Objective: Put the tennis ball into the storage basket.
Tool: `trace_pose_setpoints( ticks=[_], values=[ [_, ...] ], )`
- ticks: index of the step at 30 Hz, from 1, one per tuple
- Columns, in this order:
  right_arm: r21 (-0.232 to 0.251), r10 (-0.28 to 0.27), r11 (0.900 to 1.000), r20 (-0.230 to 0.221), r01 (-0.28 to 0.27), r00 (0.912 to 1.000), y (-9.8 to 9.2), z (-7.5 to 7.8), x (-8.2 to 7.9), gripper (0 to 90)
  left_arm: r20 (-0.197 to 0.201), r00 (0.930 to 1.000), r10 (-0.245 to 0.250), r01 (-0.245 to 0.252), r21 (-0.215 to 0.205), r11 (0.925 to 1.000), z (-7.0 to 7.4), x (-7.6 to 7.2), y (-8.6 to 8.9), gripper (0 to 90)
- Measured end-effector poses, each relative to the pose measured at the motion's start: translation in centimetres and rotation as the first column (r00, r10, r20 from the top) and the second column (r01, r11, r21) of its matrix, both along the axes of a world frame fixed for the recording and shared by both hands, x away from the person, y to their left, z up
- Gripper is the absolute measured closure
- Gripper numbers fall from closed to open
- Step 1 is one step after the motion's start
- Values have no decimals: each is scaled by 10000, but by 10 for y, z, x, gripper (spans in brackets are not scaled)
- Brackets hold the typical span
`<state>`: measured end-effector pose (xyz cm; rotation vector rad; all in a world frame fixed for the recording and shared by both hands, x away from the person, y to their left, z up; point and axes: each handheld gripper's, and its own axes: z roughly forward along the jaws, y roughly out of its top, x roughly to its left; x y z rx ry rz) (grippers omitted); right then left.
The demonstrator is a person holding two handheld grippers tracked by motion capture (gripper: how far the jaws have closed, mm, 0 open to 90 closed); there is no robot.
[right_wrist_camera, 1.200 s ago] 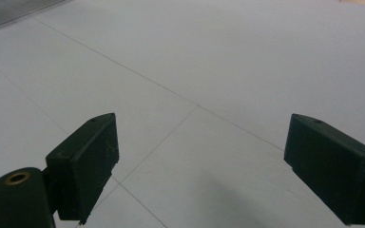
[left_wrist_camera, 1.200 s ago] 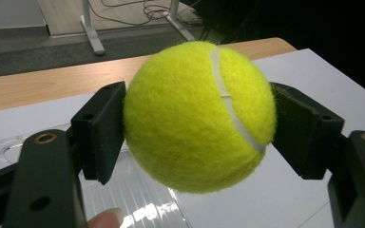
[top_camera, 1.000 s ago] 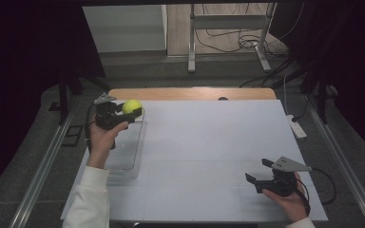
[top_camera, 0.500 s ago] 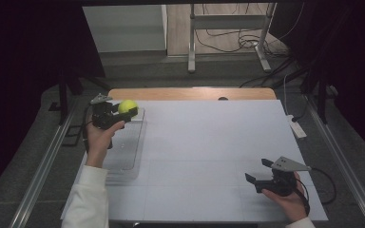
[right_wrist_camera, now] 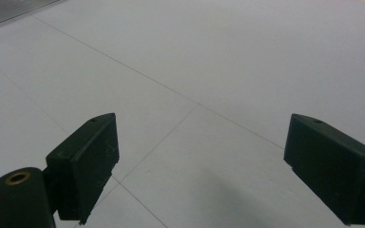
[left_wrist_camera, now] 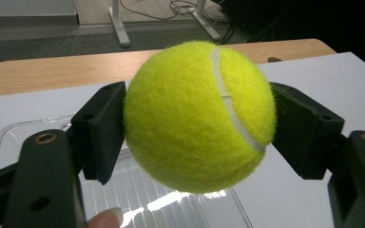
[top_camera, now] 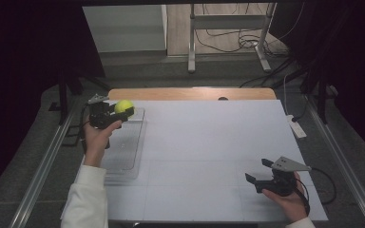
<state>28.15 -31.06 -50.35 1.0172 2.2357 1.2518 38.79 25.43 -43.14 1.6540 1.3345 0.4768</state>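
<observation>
- Left claw (top_camera: pixel 123 112) is pinching the tennis ball (top_camera: pixel 123 106), forearm stretched out over the clear tray (top_camera: pixel 128 156) at the counter's (top_camera: pixel 209 142) far left.
- Right claw (top_camera: pixel 259 173) sits spread, nothing in it, low near the counter's right corner.

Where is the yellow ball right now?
The tennis ball is clamped in the left gripper, held above the far end of the clear tray at the table's left side in the high view.

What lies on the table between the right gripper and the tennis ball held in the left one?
Nothing: in the high view, bare white table separates the right gripper from the tennis ball; the clear tray sits left of that stretch.
</observation>
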Motion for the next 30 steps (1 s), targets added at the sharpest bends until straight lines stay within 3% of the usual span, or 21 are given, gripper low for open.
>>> trace_pose_setpoints(
  ticks=[19, 30],
  values=[
    [25, 9, 10000, 1, -9, 10000, 0, 0, 0, 117, -233, 9976, 658, -651, 289, 9975, -9, 3, 14, 267],
    [24, 17, 10000, 9, -17, 10000, 0, 0, 0, 118, -723, 9931, 920, -867, 723, 9936, -19, 10, 18, 267]
  ],
)
